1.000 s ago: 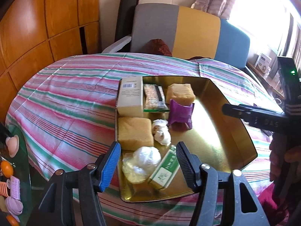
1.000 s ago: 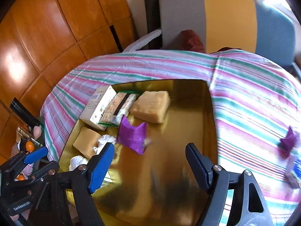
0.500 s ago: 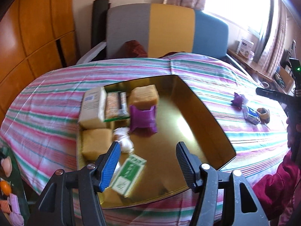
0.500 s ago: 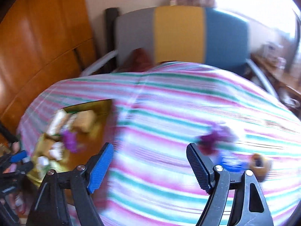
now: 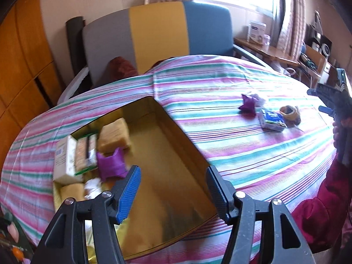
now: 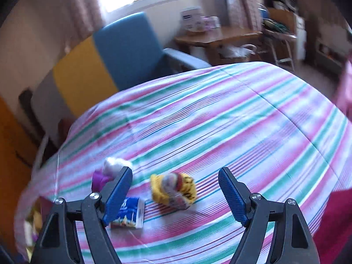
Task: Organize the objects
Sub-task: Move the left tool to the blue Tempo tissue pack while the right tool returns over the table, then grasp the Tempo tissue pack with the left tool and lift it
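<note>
Between the spread fingers of the right gripper (image 6: 175, 195), a yellow wrapped snack (image 6: 173, 190) is seen lying on the striped tablecloth (image 6: 220, 121), not touched by either pad. Jaws are held wide, nothing gripped. A blue-and-white packet (image 6: 129, 214) is partly hidden behind the left fingertip, with a purple pouch (image 6: 99, 179) and something white (image 6: 114, 164) just past it; all pretty smeared by blur. The left gripper (image 5: 172, 192) is held over the gold tray (image 5: 189, 151) near the table's left edge, also wide and empty. Boxes, tan blocks and a purple packet (image 5: 111, 164) are crowded in the tray's far-left corner, its near edge cut off by the gripper body. A red sleeve (image 5: 323, 211) is seen at right.
</note>
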